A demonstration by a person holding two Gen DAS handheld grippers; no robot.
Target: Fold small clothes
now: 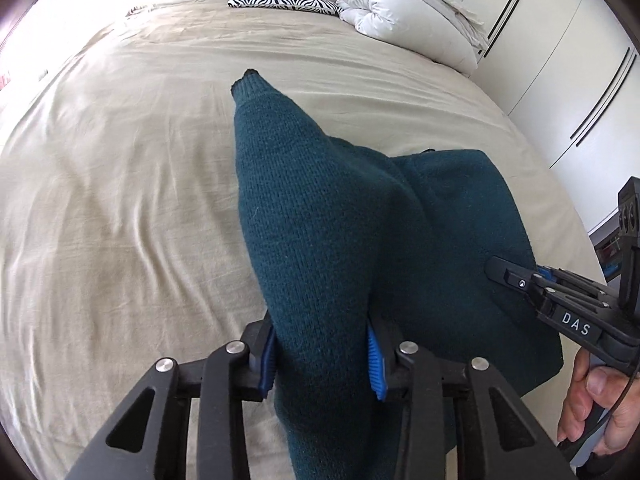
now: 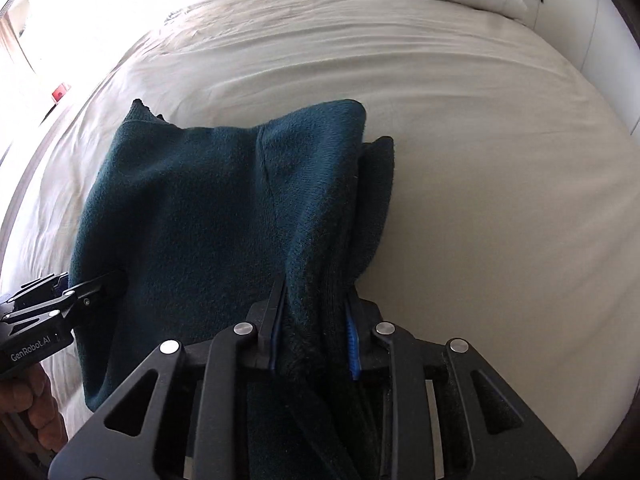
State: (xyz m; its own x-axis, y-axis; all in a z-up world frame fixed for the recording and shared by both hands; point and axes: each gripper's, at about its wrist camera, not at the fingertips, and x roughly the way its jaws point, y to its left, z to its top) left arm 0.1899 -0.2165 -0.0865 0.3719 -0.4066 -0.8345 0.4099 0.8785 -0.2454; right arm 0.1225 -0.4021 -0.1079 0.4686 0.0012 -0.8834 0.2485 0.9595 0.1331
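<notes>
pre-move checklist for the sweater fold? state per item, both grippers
1. Left gripper has knit between its blue pads: ok.
2. Right gripper clamps a bunched edge of the teal sweater: ok.
3. Sleeve cuff lies free on the bed sheet: ok.
4. Sweater flat for folding: not ok, it is bunched with a fold at its far right edge.
5. Landing area on the sheet bare: ok.
6. Grips hold all layers: cannot tell.
</notes>
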